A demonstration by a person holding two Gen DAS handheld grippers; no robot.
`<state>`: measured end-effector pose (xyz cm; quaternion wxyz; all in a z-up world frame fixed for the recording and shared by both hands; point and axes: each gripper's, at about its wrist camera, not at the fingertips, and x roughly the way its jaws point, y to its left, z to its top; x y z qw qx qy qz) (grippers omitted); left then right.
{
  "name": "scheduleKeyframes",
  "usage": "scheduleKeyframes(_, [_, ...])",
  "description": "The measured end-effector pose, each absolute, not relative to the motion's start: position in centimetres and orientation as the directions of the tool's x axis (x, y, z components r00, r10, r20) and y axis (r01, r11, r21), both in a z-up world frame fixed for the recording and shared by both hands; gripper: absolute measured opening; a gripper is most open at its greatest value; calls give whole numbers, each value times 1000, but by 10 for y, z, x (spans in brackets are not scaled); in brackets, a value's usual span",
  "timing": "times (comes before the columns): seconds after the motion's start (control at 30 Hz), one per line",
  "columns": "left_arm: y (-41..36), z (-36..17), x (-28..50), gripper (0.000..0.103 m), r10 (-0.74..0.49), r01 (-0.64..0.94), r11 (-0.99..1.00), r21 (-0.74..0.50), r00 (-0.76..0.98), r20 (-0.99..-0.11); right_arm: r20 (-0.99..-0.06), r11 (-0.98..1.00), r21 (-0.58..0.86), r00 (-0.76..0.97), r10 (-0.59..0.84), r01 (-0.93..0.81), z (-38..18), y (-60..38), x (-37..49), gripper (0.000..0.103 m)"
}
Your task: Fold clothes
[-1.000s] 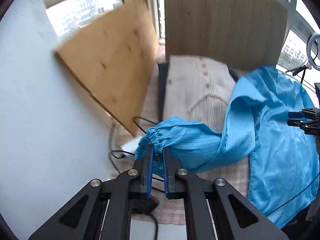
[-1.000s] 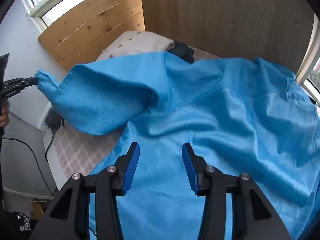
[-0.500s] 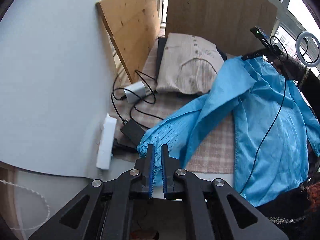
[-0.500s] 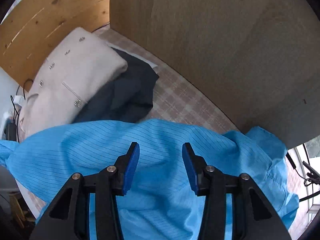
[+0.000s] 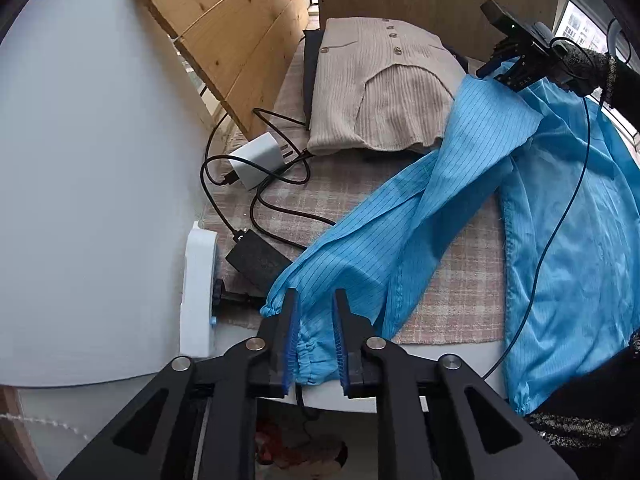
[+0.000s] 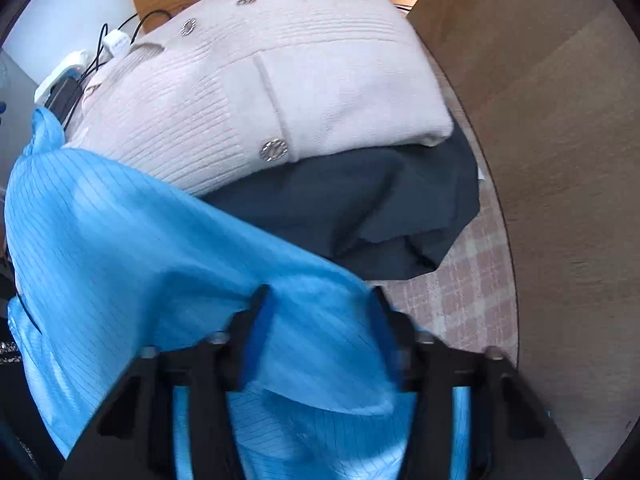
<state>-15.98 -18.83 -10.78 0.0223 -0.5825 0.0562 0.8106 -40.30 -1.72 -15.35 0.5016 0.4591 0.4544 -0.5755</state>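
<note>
Even, soft daylight enters through windows (image 5: 576, 28) at the upper right. Shadows are faint. Fisheye curvature and dark vignetting mark all edges. The right wrist view shows motion blur.

The left wrist camera is sitting just behind the left gripper (image 5: 314, 334) and looking steeply down along its jaws, from the near edge of the checked mat (image 5: 452, 280) towards the wooden boards at the back. It is taking in a wide stretch: the blue jacket (image 5: 560, 240), the beige cardigan (image 5: 380, 92) and, far off at upper right, the right gripper (image 5: 500, 68).

The right wrist camera is looking almost straight down past the right gripper (image 6: 320, 316) and is hanging much closer (part of the picture is blurring). Both views are sharing the jacket (image 6: 120, 260), the cardigan (image 6: 260, 80), the mat (image 6: 472, 280) and the white charger (image 5: 256, 158) (image 6: 116, 44).
</note>
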Motion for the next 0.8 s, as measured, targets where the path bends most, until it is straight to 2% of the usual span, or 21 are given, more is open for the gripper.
scheduleKeyframes(0.03, [-184, -111, -166, 21, -23, -120, -991, 64, -315, -949, -982, -91, -66, -81, -171, 994, -149, -13, -402, 3])
scheduleKeyframes(0.13, [-169, -125, -189, 37, -65, -182, -975, 125, -304, -950, -969, -103, -79, -101, -227, 992, -126, 5, -396, 2])
scheduleKeyframes(0.2, [-163, -134, -205, 37, -96, -211, -964, 163, -298, -950, -953, -113, -88, -117, -281, 990, -106, 20, -391, 2])
scheduleKeyframes(0.3, [-157, -145, -227, 38, -48, -270, -955, 121, -260, -964, -932, -112, -115, -146, -332, 987, -85, 49, -375, 1])
scheduleKeyframes(0.37, [-149, -155, -240, 44, -15, -324, -942, 89, -222, -975, -923, -104, -134, -162, -350, 985, -78, 67, -361, 1])
scheduleKeyframes(0.53, [-129, -174, -267, 48, 14, -427, -903, 49, -143, -990, -934, -122, -148, -179, -309, 982, -97, 96, -341, 1])
scheduleKeyframes(0.63, [-119, -182, -276, 62, 33, -510, -860, 18, -92, -995, -935, -177, -91, -145, -323, 980, -100, 113, -346, 1])
scheduleKeyframes(0.7, [-118, -192, -284, 62, 33, -522, -853, -6, -42, -999, -930, -205, -84, -151, -336, 975, -101, 121, -347, 1])
scheduleKeyframes(0.73, [-118, -198, -288, 58, 47, -516, -856, -35, -10, -999, -929, -217, -77, -149, -339, 973, -103, 123, -348, 2])
scheduleKeyframes(0.8, [-121, -207, -294, 41, 85, -493, -865, -93, 37, -996, -928, -237, -67, -148, -343, 969, -105, 126, -350, 2])
